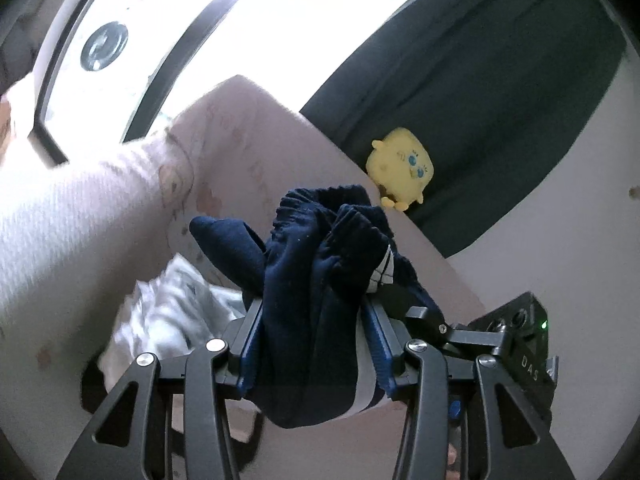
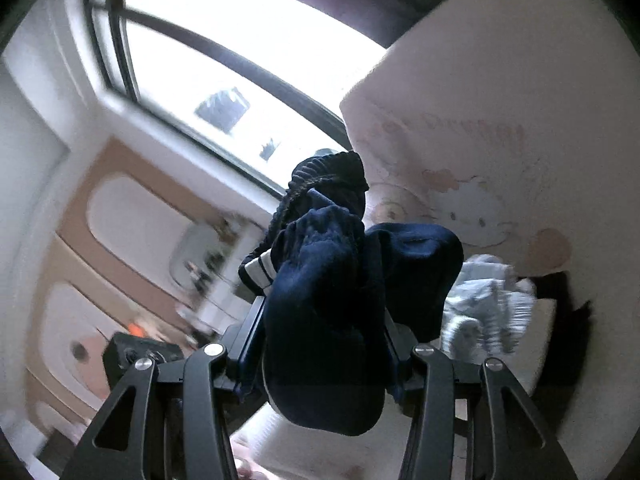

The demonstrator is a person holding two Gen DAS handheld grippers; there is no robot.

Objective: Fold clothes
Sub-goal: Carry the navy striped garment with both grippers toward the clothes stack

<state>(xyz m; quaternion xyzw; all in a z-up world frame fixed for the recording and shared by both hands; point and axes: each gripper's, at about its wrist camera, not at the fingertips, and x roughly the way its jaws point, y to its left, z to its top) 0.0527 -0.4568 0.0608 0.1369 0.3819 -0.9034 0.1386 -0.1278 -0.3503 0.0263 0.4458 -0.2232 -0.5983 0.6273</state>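
Navy garment (image 1: 316, 280) is bunched and pinched between the pads of both the left gripper (image 1: 312, 344) and the right gripper (image 2: 324, 344), held up off the pink bedding (image 1: 280, 152). Likely a two-point hold to spread it. Grey clothes (image 2: 484, 304) lie beyond, below.

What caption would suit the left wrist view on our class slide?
Left gripper clamps a bunched navy blue knitted garment above a pale pink bedsheet, yellow plush toy behind.
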